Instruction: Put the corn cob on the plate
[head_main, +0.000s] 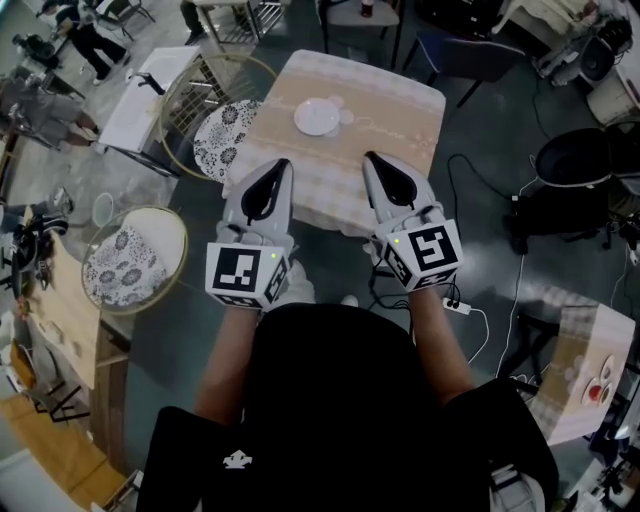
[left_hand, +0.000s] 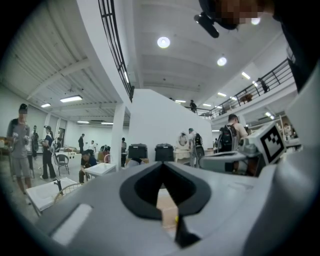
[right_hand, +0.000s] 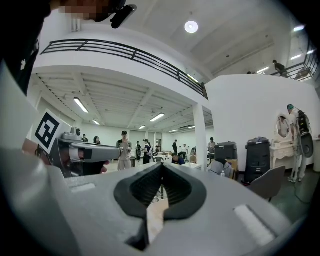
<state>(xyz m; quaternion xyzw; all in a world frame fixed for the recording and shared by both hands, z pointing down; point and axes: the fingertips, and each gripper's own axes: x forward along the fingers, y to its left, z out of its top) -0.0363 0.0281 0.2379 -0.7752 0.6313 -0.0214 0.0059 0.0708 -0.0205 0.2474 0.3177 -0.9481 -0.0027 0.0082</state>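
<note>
No corn cob to call with any confidence: the only hint is a tiny yellow speck (left_hand: 176, 218) low in the left gripper view, seen through the gap under the fingers and far too small to name. The small white round plate (head_main: 318, 117) sits bare near the far side of the bench (head_main: 400, 105), which wears a beige checked cloth, so by my reading the job hasn't started: finding, picking up and setting down the cob are all left to do. Now the tools. The left gripper (head_main: 281, 166) is held level over the near edge of the bench, its black-lined fingers (left_hand: 136, 190) brought together at the tips with nothing clamped between them. The right gripper (head_main: 371, 158) hangs just beside it, pointing the same way toward the plate, and its fingers (right_hand: 134, 192) are also closed tip to tip and empty. Both are well short of the plate and touch nothing that I can see. Off to the left stand two round wire-framed chairs with patterned cushions (head_main: 226, 138), clear of the action. I'd expect the fingers to have to part before any pickup.
</note>
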